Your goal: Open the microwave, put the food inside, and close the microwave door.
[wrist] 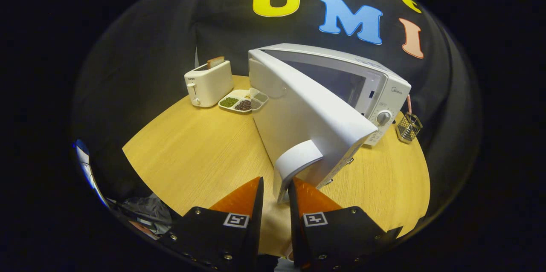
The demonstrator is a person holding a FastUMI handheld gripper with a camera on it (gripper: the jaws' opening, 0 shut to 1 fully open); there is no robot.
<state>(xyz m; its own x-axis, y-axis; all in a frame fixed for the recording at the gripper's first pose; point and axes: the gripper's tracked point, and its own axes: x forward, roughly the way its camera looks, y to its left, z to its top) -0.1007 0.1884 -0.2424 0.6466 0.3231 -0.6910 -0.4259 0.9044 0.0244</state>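
The gripper (275, 189) has its two orange fingers close around the door handle (296, 163) — whether both press it, I cannot tell. I think a slow, round pull is best. The white microwave (375, 88) sits on the table (192, 157), door (307, 122) partly open — food tray (242, 101) behind it.

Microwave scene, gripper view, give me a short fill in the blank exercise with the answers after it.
1. The microwave door stands ____.
2. The gripper fingers close around the door's ____.
3. A slice of bread sticks up from the ____.
4. The divided tray lies between the toaster and the ____.

Missing words: open; handle; toaster; microwave
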